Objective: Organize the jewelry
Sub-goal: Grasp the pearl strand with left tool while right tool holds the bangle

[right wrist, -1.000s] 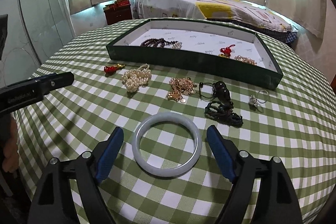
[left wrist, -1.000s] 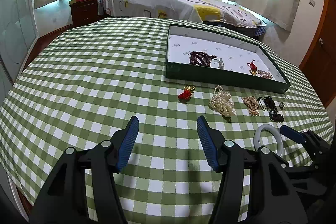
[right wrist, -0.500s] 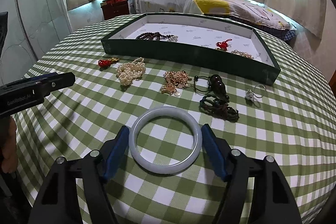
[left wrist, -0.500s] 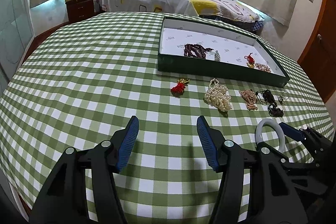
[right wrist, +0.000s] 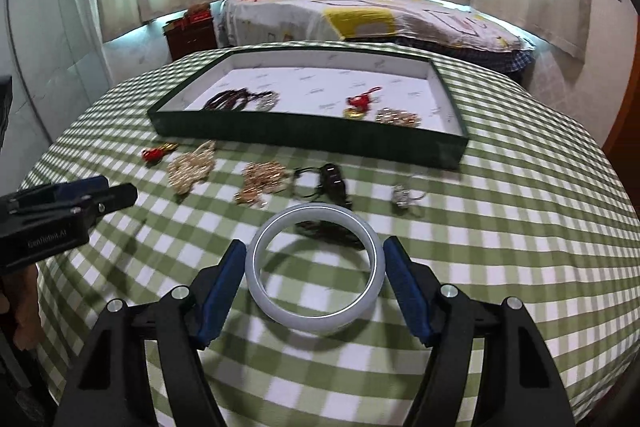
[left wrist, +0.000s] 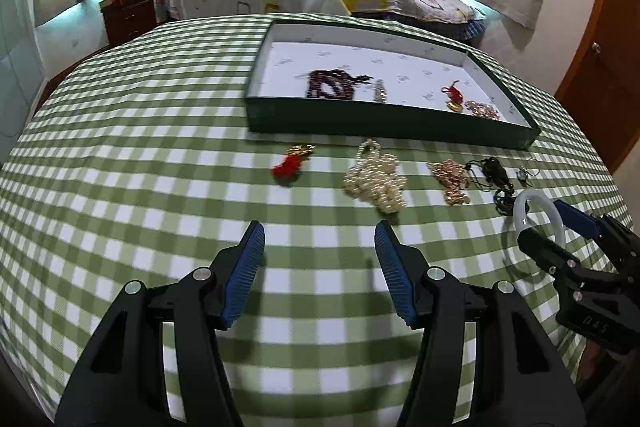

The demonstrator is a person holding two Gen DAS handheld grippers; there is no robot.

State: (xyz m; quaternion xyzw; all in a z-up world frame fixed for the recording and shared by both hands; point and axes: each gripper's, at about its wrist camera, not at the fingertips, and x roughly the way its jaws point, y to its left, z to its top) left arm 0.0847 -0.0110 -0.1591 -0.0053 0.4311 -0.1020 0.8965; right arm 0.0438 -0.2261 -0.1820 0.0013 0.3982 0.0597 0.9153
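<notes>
**Now the pale bangle sits between the right fingers**

Now the right gripper (right wrist: pixel 315 281) grasps the pale bangle (right wrist: pixel 316 307): its jaws have just been closing, and both blue pads press on the ring's outer sides. The bangle is above the checked tablecloth (right wrist: pixel 500 267), with its shadow under it. The left gripper (left wrist: pixel 319 269) is released, its fingers apart over bare cloth with nothing between them.

Beyond the bangle, loose pieces lie in a row on the cloth: a red tassel charm (left wrist: pixel 289 165), a heap of pearls (left wrist: pixel 376 179), a gold chain (left wrist: pixel 450 177), dark cords (left wrist: pixel 494 173) and a small silver ring (right wrist: pixel 402 194). Behind this row stands the green tray (left wrist: pixel 360 119). Inside it are dark red beads (left wrist: pixel 330 85), a red charm (left wrist: pixel 454 95) and a small gold piece (right wrist: pixel 396 115), near its front wall.
</notes>
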